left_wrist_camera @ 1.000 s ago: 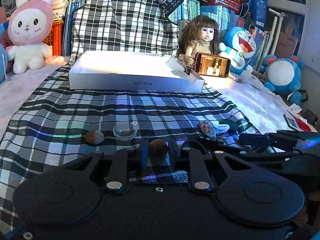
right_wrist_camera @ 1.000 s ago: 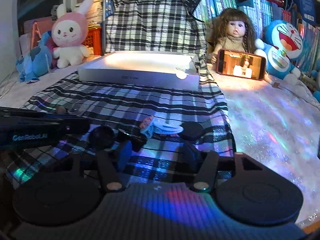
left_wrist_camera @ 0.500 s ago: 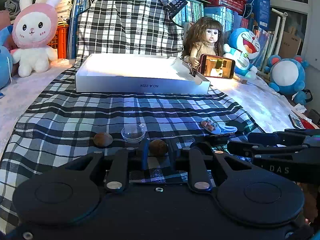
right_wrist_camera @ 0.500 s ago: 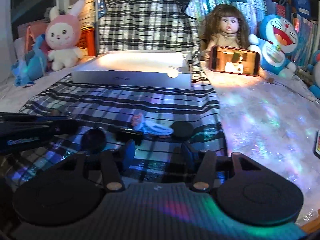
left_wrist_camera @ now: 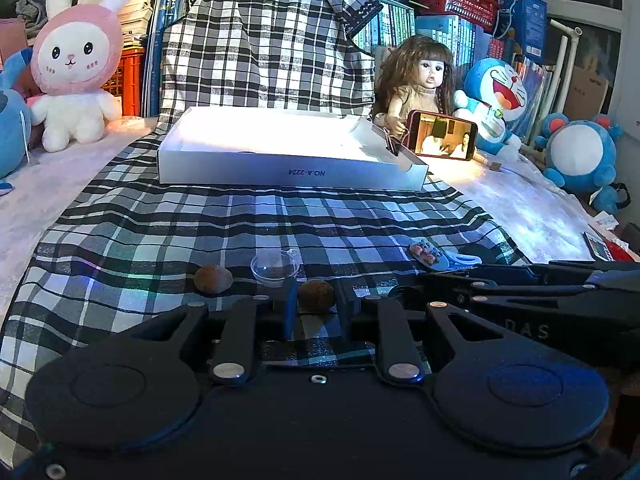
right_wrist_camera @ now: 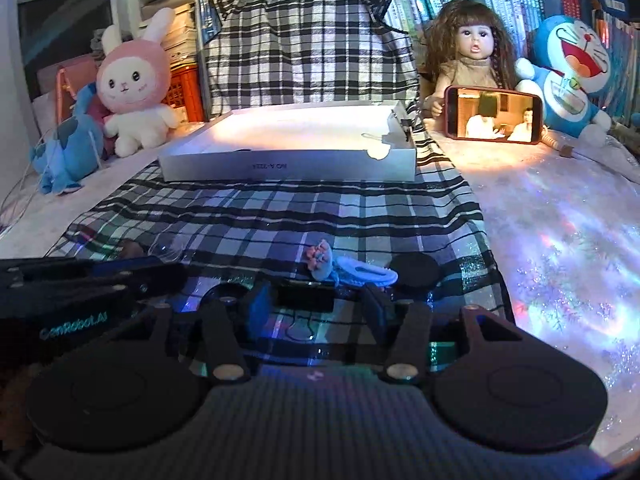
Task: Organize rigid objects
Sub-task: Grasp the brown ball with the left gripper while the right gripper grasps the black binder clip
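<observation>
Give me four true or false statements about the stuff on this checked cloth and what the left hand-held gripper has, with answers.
1. The left hand-held gripper is shut on a brown ball. True.
2. The clear cup lies inside the white box. False: it sits on the plaid cloth, beside a second brown ball.
3. The white box rests on the plaid cloth. True.
4. The phone has a dark screen. False: it is lit, showing a video.

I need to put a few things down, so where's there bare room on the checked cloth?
The wide stretch of checked cloth between the white box and the small items is bare. The near edge is crowded: two brown nuts, clear cup, hair clip.
</observation>
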The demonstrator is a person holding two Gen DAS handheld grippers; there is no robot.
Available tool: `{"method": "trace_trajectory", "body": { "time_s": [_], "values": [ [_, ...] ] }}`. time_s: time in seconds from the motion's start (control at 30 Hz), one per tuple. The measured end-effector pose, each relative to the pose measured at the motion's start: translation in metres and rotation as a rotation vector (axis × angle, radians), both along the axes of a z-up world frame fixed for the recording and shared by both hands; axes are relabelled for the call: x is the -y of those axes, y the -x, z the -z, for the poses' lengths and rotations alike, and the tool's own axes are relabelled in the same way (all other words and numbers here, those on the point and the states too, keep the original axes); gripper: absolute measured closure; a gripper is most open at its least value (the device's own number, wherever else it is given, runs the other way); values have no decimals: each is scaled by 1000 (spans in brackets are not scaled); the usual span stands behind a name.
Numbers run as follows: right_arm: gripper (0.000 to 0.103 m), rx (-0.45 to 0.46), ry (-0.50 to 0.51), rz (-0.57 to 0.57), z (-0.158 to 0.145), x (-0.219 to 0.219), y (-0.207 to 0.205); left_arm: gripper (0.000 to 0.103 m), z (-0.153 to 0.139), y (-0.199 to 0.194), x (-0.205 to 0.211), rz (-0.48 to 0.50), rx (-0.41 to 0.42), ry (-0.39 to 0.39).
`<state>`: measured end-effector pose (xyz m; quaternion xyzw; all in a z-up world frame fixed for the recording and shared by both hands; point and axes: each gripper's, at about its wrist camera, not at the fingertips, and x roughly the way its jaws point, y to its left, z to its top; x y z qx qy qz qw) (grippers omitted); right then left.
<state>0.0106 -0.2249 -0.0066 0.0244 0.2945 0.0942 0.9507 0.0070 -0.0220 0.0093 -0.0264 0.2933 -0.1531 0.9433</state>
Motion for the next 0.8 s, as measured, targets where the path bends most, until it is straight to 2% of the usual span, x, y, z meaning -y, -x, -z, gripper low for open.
{"method": "trace_trajectory", "body": {
  "time_s": [0.13,0.17,0.23,0.27,0.5,0.8],
  "values": [
    [50,-8,6,16,2,-4,-1,83,0,0,0,-4,0,1],
    [53,-10,3,16,2,-4,-1,83,0,-1,-1,-6,-1,2],
    [66,-15,-1,15,2,-5,0,83,0,-1,-2,-9,-2,4],
    [67,-19,-6,16,2,-5,1,83,0,-2,-2,-9,-2,5],
    [67,-38,-21,-5,-6,-7,5,83,-5,-2,-2,-14,9,11],
    [67,11,-19,-25,-23,-9,9,83,-16,-9,-7,-25,29,21]
  ]
}}
